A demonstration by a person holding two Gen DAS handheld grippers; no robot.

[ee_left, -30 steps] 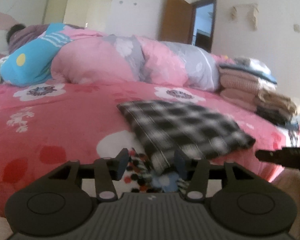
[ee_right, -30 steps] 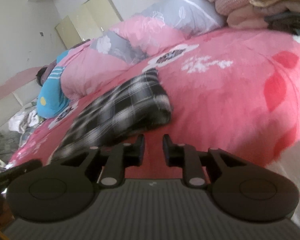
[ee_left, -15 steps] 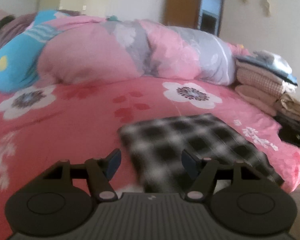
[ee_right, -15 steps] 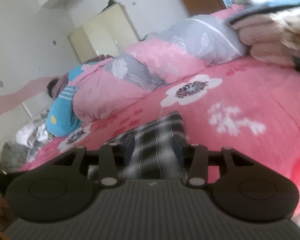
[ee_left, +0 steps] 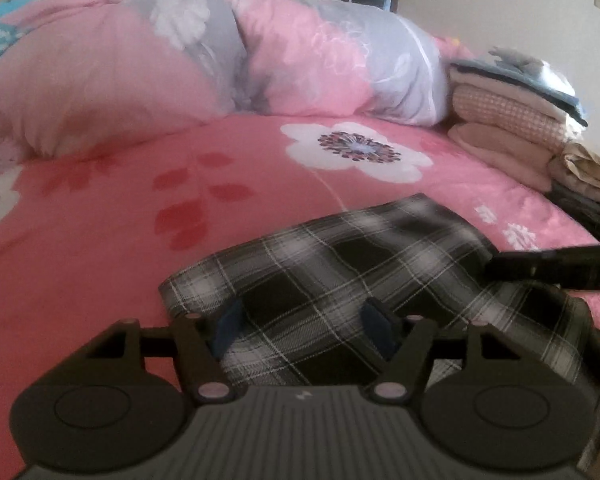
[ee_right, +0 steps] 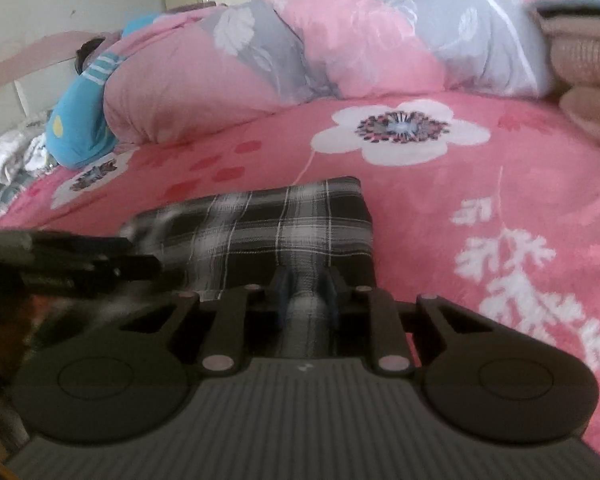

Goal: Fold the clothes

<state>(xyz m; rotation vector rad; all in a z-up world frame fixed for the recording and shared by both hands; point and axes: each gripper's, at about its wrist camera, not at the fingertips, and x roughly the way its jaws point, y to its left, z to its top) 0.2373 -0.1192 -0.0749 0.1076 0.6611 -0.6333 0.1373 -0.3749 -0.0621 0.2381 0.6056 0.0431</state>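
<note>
Right wrist view | plaid garment folded on pink bedsheet | right gripper just closing, pinching garment's near edge (bunched fold) | left gripper released, jaws spread over garment

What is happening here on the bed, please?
A person with a gripper in each hand is folding a checked cloth on the pink bed. The right gripper has just closed and pinches a bunch of the cloth. The left gripper stands open with the cloth's near edge between its fingers. A stack of folded clothes waits at the bed's far side.
</note>
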